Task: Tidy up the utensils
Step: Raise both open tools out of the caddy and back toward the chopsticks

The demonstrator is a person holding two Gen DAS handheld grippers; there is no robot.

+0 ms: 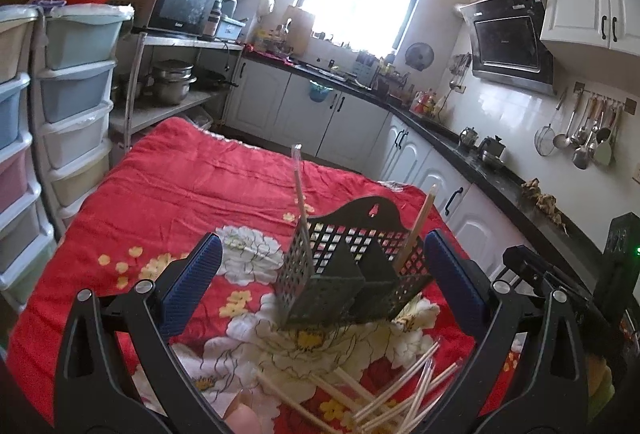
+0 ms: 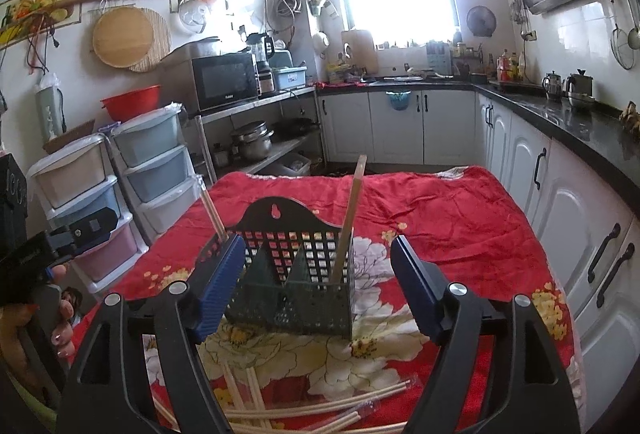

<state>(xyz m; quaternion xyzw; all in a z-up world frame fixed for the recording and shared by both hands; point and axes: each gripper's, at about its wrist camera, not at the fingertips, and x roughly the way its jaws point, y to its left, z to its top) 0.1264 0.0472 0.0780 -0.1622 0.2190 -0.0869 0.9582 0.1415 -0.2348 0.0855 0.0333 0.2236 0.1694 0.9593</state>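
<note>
I am partway through sorting: the black perforated plastic utensil caddy with three compartments (image 2: 292,286) stands upright on the red floral cloth covering the table (image 2: 460,218), and it already has two pairs of wrapped wooden chopsticks standing in it. One pair (image 2: 348,222) leans in the right-hand compartment, and the other (image 2: 212,211) pokes up from the left end, partly hidden behind my right gripper's blue pad. The middle compartment looks empty from here.

The rest of the work is the loose pile of wooden chopsticks in clear sleeves (image 2: 312,410) lying crisscrossed on the cloth just in front of the caddy, at the near edge of both views.

My right gripper (image 2: 320,290) has its jaws spread wide with nothing between the pads; the caddy merely shows through the gap. My left gripper (image 1: 320,290) is likewise wide apart and empty, framing the caddy from the other side, with the loose sticks (image 1: 400,394) below and slightly to its right.

So I judge this to be the gap between a drop-off and the next pick. The next move calls for tipping one gripper down towards the pile, singling out one pair where it lies clear of its neighbours, and closing across its shaft. The sticks overlap, so a careless pinch could drag several at once
</note>
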